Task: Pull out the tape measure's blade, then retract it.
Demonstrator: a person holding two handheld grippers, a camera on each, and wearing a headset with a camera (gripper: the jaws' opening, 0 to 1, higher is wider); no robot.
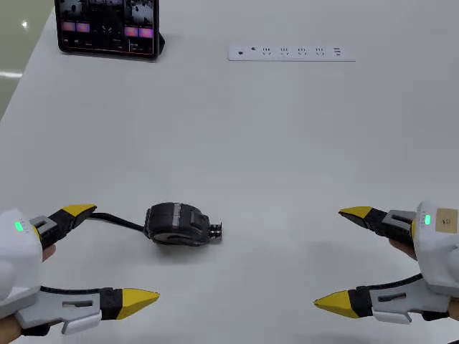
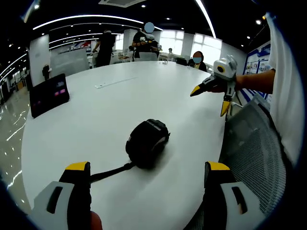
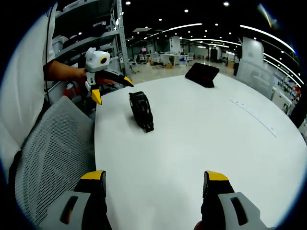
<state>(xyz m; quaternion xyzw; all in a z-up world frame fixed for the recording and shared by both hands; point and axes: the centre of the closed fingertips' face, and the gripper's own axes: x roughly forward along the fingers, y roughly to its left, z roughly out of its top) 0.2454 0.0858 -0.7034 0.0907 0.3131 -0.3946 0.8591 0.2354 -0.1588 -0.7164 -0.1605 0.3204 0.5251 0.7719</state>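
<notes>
The tape measure (image 1: 178,224) lies on the table (image 1: 287,143), blade in, near the left hand-held gripper (image 1: 122,251), which gapes empty, as does the right hand-held gripper (image 1: 330,257).

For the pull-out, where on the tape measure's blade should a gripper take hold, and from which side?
I'd pinch the hook tab protruding from the tape measure's right end, coming from the right with the open right gripper: the tab points that way.
</notes>
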